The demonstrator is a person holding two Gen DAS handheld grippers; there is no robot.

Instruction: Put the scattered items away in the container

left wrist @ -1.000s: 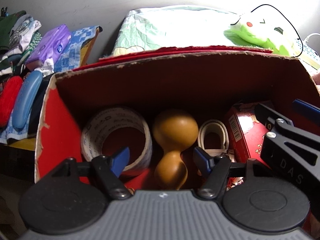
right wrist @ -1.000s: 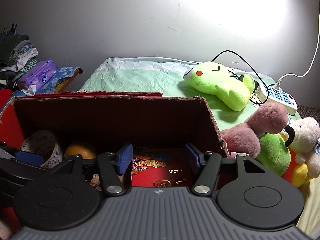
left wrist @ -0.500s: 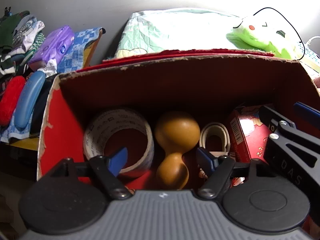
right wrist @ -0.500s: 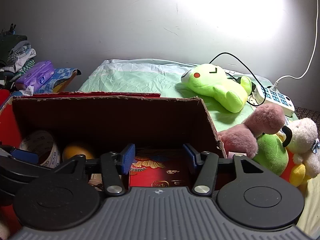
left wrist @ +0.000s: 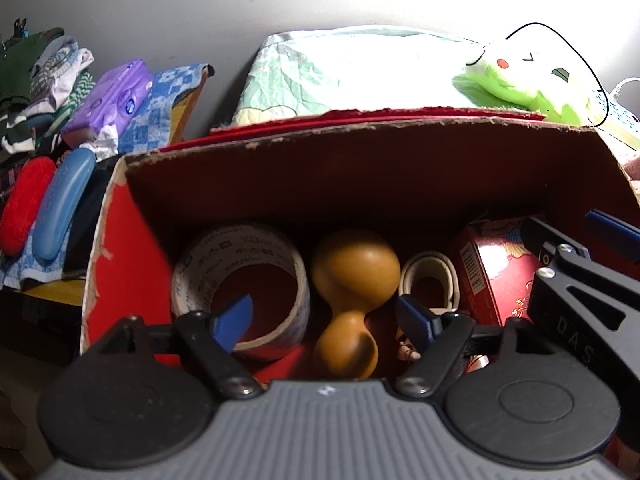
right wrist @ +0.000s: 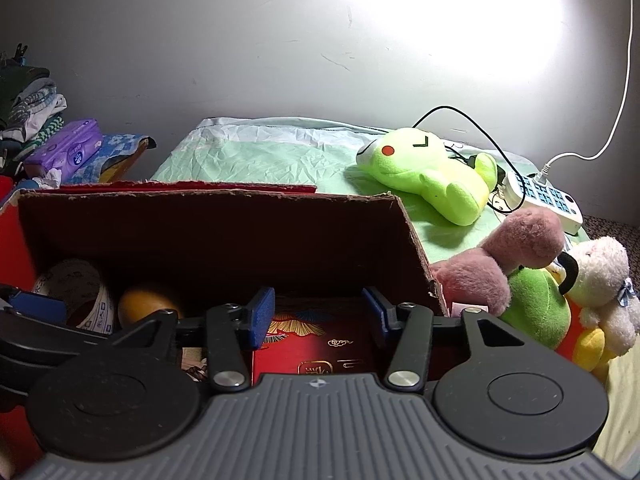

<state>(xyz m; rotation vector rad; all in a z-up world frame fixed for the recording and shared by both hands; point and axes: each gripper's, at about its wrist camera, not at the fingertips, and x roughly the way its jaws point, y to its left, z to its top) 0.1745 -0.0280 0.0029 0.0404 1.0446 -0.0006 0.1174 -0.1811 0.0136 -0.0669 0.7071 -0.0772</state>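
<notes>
The open cardboard box (left wrist: 120,264) with red outer walls holds a tape roll (left wrist: 240,264), a brown gourd-shaped piece (left wrist: 352,276), a white band (left wrist: 432,276) and a red patterned box (left wrist: 492,268). My left gripper (left wrist: 326,320) hangs over the gourd piece with its jaws opening, and neither pad touches it. My right gripper (right wrist: 318,314) hovers over the red patterned box (right wrist: 320,344) at the box's right end. Its jaws are closing, and I see no pad pressing on the red box. The right gripper (left wrist: 572,236) also shows in the left wrist view.
Behind the cardboard box (right wrist: 416,248) lies a green bed sheet (right wrist: 260,152) with a green plush (right wrist: 428,176), a power strip (right wrist: 540,196) and cables. More plush toys (right wrist: 560,280) sit to the right. Folded clothes (left wrist: 44,80), a purple tissue pack (left wrist: 112,96) and cases are piled left.
The left gripper's jaws have spread a little wider over the gourd piece. The right gripper's jaws have drawn closer together above the red box. Neither hand has shifted.
</notes>
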